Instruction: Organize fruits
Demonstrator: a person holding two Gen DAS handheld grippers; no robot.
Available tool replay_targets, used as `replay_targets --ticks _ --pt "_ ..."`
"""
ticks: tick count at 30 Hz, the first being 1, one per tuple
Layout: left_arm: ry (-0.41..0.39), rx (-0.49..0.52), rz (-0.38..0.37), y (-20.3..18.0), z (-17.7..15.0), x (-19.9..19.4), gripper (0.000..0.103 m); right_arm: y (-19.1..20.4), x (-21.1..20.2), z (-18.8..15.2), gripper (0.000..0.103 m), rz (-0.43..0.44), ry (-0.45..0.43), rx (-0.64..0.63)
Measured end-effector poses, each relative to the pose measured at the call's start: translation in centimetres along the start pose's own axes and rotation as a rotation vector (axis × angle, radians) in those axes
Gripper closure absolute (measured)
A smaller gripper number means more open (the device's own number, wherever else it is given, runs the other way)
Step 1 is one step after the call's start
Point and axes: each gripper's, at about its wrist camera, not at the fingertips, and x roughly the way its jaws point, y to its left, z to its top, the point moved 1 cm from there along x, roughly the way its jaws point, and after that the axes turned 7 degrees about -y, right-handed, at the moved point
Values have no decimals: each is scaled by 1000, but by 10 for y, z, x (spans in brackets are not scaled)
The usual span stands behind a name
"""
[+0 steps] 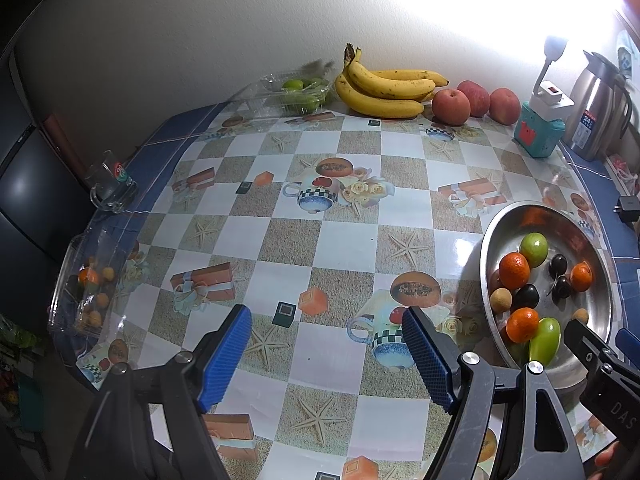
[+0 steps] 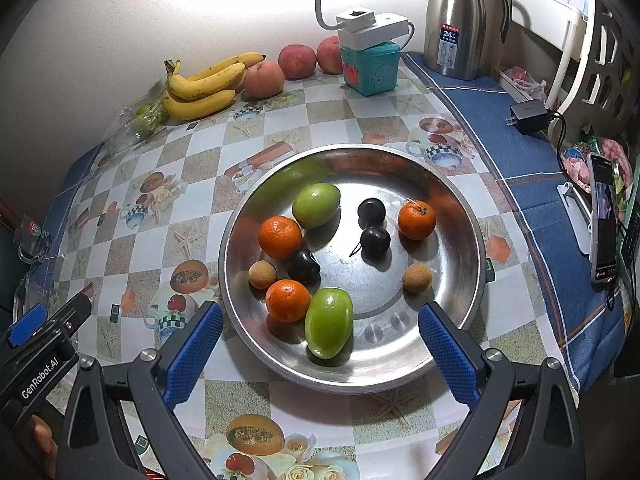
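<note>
A steel bowl (image 2: 384,300) holds two green fruits (image 2: 316,205), three tangerines (image 2: 280,237), three dark cherries (image 2: 375,240) and two longans (image 2: 417,278). My right gripper (image 2: 320,312) hangs open above the bowl's near side, its blue pads (image 2: 192,348) apart and holding nothing. My left gripper (image 1: 326,316) is open too, over the patterned tablecloth to the left of the bowl (image 1: 486,248), with nothing between its fingers. Bananas (image 1: 384,88) and three apples (image 1: 450,106) lie along the back wall.
A clear box of green fruit (image 1: 298,90) sits at the back left; another clear box (image 1: 86,292) with small fruits lies at the table's left edge near a glass mug (image 1: 110,188). A teal box (image 2: 372,68), thermos (image 2: 456,24), charger (image 2: 528,112) and phone (image 2: 604,220) stand right.
</note>
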Motion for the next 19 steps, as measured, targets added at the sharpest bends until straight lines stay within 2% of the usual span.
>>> replay_targets --ticks 8,13,19 --pt "0 -1 2 2 -2 1 22 0 1 -1 5 -1 3 1" --pt "-33 2 5 2 0 -5 22 0 1 -1 5 0 3 1" --pt "-16 -3 -5 4 1 -3 22 0 1 -1 5 -1 3 2"
